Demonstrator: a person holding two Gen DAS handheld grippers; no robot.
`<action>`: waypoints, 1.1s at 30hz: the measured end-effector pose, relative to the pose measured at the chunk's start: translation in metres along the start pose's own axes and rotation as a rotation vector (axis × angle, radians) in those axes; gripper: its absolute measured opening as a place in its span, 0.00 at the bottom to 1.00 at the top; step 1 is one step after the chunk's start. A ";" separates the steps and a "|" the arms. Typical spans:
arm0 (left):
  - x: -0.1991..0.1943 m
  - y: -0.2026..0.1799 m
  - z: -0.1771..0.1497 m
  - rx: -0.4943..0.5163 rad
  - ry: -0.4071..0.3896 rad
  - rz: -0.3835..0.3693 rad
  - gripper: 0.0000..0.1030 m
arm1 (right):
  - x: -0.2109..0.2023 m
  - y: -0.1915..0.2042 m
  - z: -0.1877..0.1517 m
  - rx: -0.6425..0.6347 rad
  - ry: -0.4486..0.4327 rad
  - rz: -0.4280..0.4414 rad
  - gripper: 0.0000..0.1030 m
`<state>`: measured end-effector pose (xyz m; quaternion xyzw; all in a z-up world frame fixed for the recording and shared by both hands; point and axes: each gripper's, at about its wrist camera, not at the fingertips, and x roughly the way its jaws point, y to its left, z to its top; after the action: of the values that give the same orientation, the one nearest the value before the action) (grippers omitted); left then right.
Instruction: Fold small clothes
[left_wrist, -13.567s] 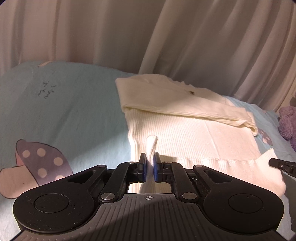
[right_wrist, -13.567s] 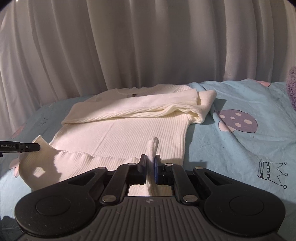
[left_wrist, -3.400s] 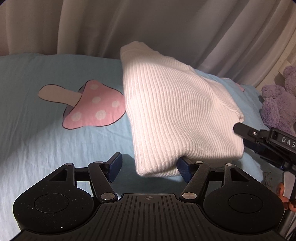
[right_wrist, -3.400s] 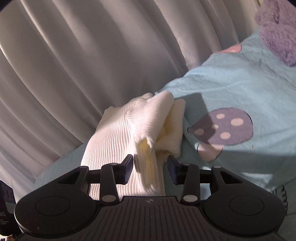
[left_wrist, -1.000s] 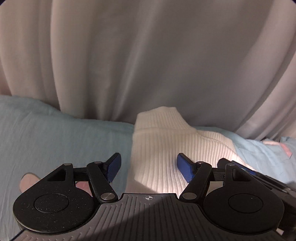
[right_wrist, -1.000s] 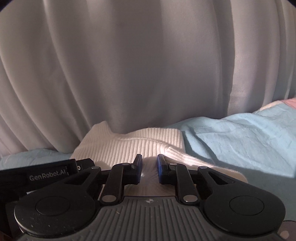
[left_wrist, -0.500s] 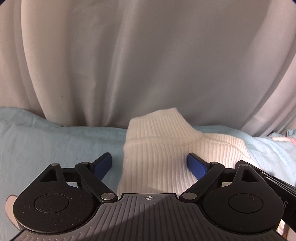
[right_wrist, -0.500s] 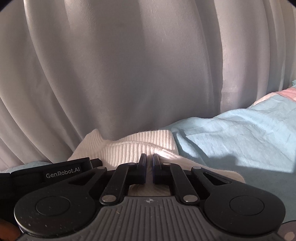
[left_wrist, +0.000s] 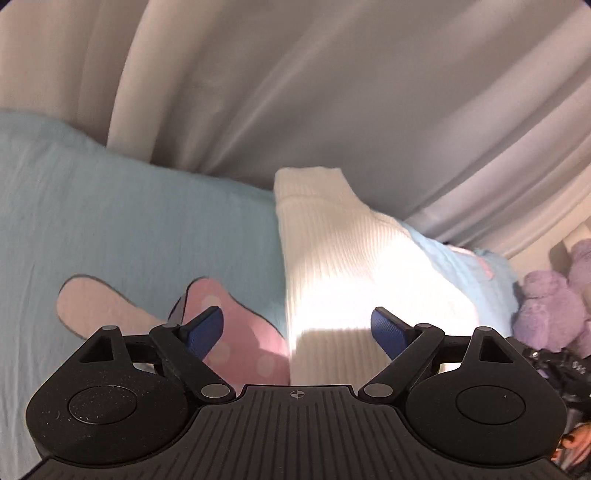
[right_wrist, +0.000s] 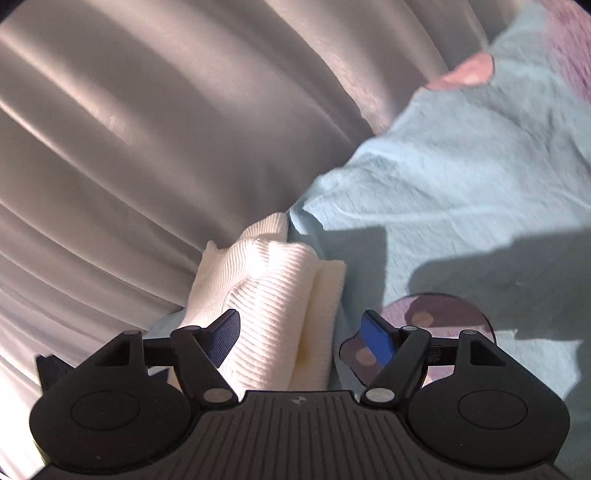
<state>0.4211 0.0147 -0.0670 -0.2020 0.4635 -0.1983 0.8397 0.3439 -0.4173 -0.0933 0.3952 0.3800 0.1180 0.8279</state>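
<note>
White ribbed sweater (left_wrist: 343, 258) lies folded in a compact bundle on the blue bedsheet (left_wrist: 129, 229), close to the curtain (left_wrist: 332, 92).

Left gripper (left_wrist: 297, 326): jaws wide, bundle's near edge between them, pads clear of the knit.

Right gripper (right_wrist: 301, 334): jaws have just been opening, now wide; stacked layers between them, not pinched.

Judgement: soft, light, limp knit; layers slide apart easily. Best hold: pinch all layers at the folded edge, both sides.
</note>
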 end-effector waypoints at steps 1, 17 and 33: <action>0.000 0.004 -0.001 -0.037 0.017 -0.044 0.87 | 0.002 -0.006 0.000 0.046 0.015 0.008 0.71; 0.037 0.001 0.008 -0.104 0.129 -0.193 0.73 | 0.050 -0.006 0.009 0.060 0.146 0.128 0.41; 0.037 0.001 0.012 -0.147 0.114 -0.205 0.47 | 0.063 0.018 0.007 0.006 0.155 0.174 0.27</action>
<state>0.4501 -0.0020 -0.0872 -0.2976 0.5004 -0.2599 0.7704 0.3936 -0.3783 -0.1109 0.4190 0.4076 0.2185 0.7814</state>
